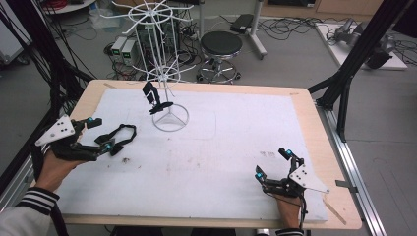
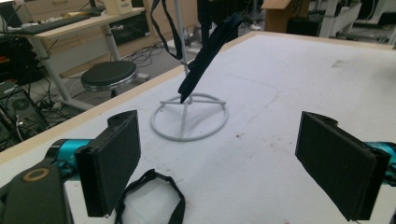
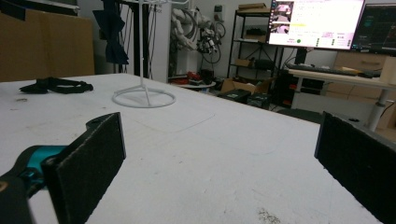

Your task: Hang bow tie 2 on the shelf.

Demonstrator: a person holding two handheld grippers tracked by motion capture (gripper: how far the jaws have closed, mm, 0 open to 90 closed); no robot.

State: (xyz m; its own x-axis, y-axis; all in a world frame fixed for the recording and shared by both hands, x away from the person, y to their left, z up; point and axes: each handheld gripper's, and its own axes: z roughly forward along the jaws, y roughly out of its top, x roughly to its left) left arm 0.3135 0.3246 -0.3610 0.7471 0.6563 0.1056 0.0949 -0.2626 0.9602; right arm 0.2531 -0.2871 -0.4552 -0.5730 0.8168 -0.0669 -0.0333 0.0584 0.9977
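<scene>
A white wire rack stands on a ring base at the back left of the white mat. A dark blue cloth piece hangs from it, its tip near the base. A black strap loop lies on the mat left of the base. My left gripper is open right beside that strap, jaws apart with nothing between them. In the left gripper view the strap lies by the left pad. My right gripper rests open near the front right, empty.
A round black stool and computer boxes stand on the floor beyond the table's far edge. Black frame posts rise at the right. The right gripper view shows a lit monitor on a desk.
</scene>
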